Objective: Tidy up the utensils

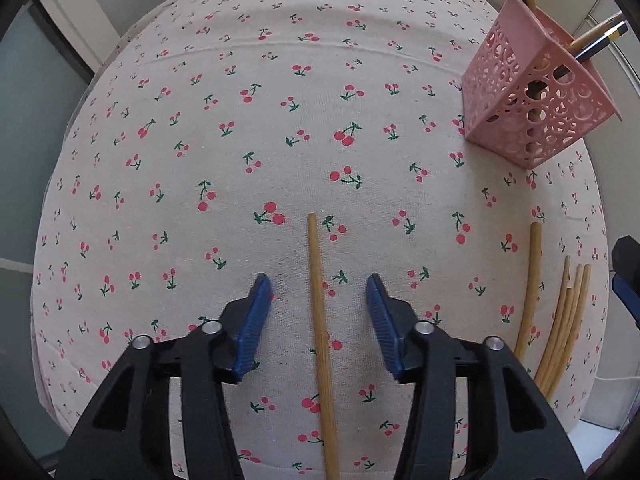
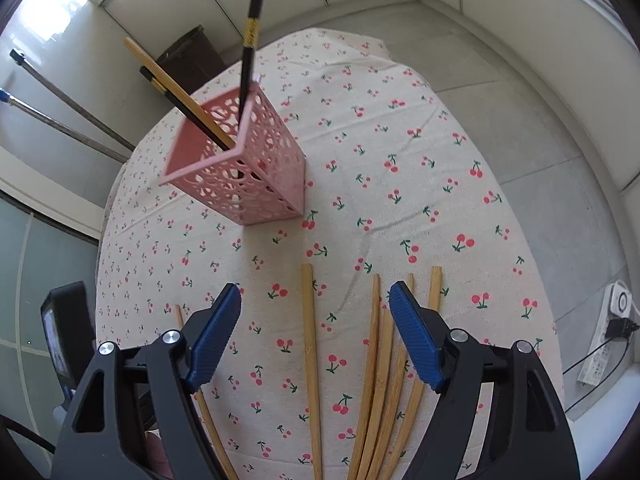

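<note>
**Left hand-held gripper (image 1: pixel 318 284) over a lone chopstick, jaws apart**

Hung pointed steeply down at the counter (image 1: pixel 200 140), pads apart and clamped on nothing. Straddled one bamboo chopstick (image 1: pixel 320 320), which lay flat on the cloth midway between the two pads and touched neither. Ran with its long axis straight ahead along the line of the fingers, not across it, so closing would probably have caught the stick across its thin width. Judged the nearer of the two to this stick, and the likely one to take it.

Found the right hand-held gripper (image 2: pixel 315 290) just beside, also open wide and empty, above a second single stick (image 2: pixel 310 340) and next to a loose bundle of chopsticks (image 2: pixel 384 380), all lying roughly parallel and pointing away from the hands.

Stood the pink holder (image 1: pixel 528 112) upright, well apart from both: ahead and to the right in the left wrist view, ahead and to the left in the right wrist view. Held several dark-tipped chopsticks (image 2: pixel 248 40) already, leaning out of its open top. Needed, by that layout, a lift, a swing toward the holder and a tip to upright.

Covered the counter with a pale cherry-print cloth, slightly creased. Showed grey floor tiles (image 2: pixel 540 140) beyond, pale wall panels, two poles (image 2: pixel 72 92) leaning at the left, and a power strip (image 2: pixel 600 356) on the floor.
</note>
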`<state>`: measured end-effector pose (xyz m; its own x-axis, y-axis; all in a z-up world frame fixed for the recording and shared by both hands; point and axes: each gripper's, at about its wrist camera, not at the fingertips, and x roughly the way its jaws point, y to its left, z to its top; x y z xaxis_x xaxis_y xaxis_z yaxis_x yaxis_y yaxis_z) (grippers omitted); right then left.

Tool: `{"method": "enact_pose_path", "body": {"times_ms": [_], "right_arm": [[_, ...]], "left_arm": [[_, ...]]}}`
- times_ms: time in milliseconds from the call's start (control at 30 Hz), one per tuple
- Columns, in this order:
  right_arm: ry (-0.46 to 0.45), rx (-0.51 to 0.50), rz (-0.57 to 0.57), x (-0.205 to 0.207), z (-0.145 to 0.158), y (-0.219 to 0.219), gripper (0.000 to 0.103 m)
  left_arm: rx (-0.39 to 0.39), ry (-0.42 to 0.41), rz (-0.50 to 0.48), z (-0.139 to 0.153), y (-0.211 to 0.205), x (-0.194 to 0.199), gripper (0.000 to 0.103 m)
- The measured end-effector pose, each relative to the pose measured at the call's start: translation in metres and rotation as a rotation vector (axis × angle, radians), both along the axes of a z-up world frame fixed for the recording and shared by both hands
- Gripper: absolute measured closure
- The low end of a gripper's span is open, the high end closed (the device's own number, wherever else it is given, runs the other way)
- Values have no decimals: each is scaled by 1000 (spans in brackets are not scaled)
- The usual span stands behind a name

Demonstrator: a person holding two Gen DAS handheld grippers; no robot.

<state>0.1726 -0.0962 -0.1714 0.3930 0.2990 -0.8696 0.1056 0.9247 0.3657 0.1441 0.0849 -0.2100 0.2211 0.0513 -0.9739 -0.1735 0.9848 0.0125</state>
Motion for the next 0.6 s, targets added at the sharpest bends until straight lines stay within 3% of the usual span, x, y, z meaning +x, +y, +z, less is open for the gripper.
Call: {"method": "enact_pose_path", "body": {"times_ms": [67, 100, 300, 433, 567, 600], "right_arm": [[6, -12, 3, 1, -3, 3, 28], [7, -20, 9, 1, -4, 5, 28], [20, -64, 32, 5, -10, 22, 28], [37, -113, 70, 10, -19, 41, 28], [36, -223, 113, 15, -31, 63, 29], [42, -237, 117, 16, -35, 65, 35]], "left_arm": [[-10, 2, -7, 1, 1, -1, 94], [-18, 2, -20, 1, 0, -1, 97], [-99, -15, 0, 7, 24, -5, 99], [-135, -72, 48, 29, 50, -8, 99], [-168, -126, 78, 53, 70, -10, 99], [-171, -138, 82, 58, 73, -11, 99]]}}
